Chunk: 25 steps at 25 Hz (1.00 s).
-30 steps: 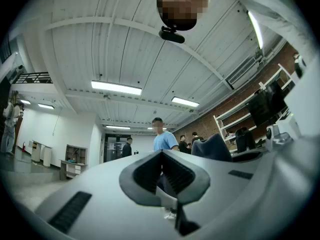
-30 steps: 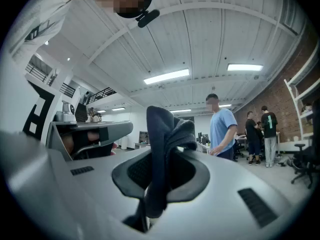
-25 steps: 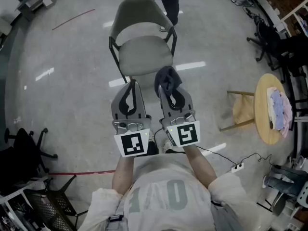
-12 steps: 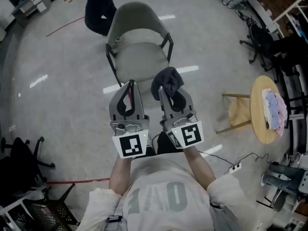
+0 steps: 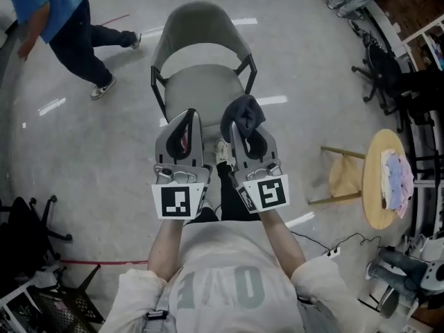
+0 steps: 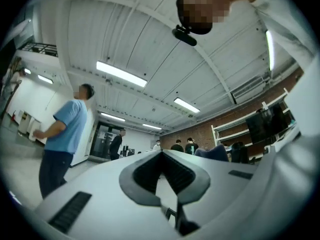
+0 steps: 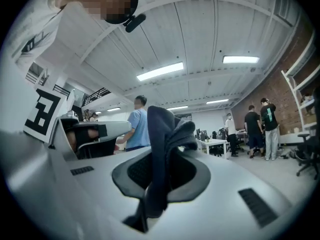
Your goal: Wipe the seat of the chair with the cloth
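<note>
Right tongs (image 5: 238,123) clamped on cloth (image 5: 243,112). Cloth is bunched, long axis along the tongs, free end pointing toward chair (image 5: 201,23) back. It's over the front-right edge of seat (image 5: 201,89); can't tell if it touches. Left tongs (image 5: 188,114) closed together, empty, just beside. Seat's front edge hidden behind both tongs.

chair (image 5: 201,82) 12 o'clock | left gripper (image 5: 189,114), right gripper (image 5: 239,125) side by side before seat's near edge | cloth (image 5: 244,111) in right gripper | round worktop (image 5: 374,151) 3 o'clock, folded pile (image 5: 397,179) on it | person (image 5: 52,9) 10 o'clock
</note>
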Tool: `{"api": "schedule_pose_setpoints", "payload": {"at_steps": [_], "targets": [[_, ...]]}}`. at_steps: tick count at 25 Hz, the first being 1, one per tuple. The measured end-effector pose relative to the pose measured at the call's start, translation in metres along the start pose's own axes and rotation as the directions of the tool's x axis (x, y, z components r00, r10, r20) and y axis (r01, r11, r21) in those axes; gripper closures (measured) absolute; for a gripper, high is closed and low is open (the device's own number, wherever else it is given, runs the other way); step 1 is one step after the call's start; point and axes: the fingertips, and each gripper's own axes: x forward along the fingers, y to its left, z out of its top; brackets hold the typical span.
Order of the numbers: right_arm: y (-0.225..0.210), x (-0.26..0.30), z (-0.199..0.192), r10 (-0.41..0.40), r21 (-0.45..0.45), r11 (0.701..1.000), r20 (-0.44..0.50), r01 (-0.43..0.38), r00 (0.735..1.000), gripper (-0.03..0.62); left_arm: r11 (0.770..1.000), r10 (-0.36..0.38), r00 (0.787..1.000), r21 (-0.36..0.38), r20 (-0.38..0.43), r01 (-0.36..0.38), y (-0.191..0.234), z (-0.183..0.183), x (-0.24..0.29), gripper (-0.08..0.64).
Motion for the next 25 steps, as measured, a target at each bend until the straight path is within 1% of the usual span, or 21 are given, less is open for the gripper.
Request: {"api": "schedule_pose_setpoints", "payload": {"at_steps": [1,2,5,8,10,12,15,19,23,25], "targets": [[-0.006,0.013,-0.011,0.008,0.01,1.0,-0.011,-0.008,1.0,0.543,1.0,0.004,1.0,-0.008,0.0,-0.004,0.004,-0.01,0.014,0.546],[-0.014,0.027,-0.023,0.017,0.02,1.0,-0.024,-0.017,1.0,0.543,1.0,0.017,1.0,0.0,-0.002,-0.017,0.008,-0.018,0.029,0.545],[-0.046,0.075,-0.048,0.043,0.042,0.998,-0.059,-0.04,0.997,0.543,0.997,0.051,0.999,0.051,-0.014,-0.051,0.017,-0.043,0.079,0.545],[-0.084,0.133,-0.059,0.073,0.057,0.996,-0.084,-0.068,0.994,0.543,0.99,0.085,0.996,0.112,-0.029,-0.082,0.032,-0.061,0.139,0.545],[-0.107,0.169,-0.062,0.094,0.067,0.994,-0.099,-0.088,0.991,0.543,0.985,0.106,0.994,0.139,-0.034,-0.101,0.043,-0.071,0.179,0.545],[-0.123,0.201,-0.064,0.122,0.071,0.991,-0.108,-0.115,0.987,0.543,0.985,0.127,0.991,0.122,-0.038,-0.122,0.057,-0.08,0.213,0.546],[-0.14,0.245,-0.073,0.159,0.049,0.987,-0.107,-0.155,0.981,0.545,0.982,0.169,0.985,0.09,-0.04,-0.165,0.082,-0.098,0.255,0.545],[-0.147,0.29,-0.09,0.177,0.054,0.984,-0.129,-0.171,0.976,0.544,0.978,0.187,0.981,0.106,-0.045,-0.181,0.112,-0.115,0.285,0.546],[-0.138,0.319,-0.106,0.18,-0.002,0.983,-0.183,-0.183,0.966,0.545,0.973,0.204,0.978,0.118,-0.053,-0.197,0.141,-0.131,0.297,0.545],[-0.136,0.328,-0.115,0.177,0.013,0.984,-0.206,-0.178,0.962,0.545,0.973,0.2,0.977,0.132,-0.07,-0.189,0.149,-0.144,0.303,0.546]]}}
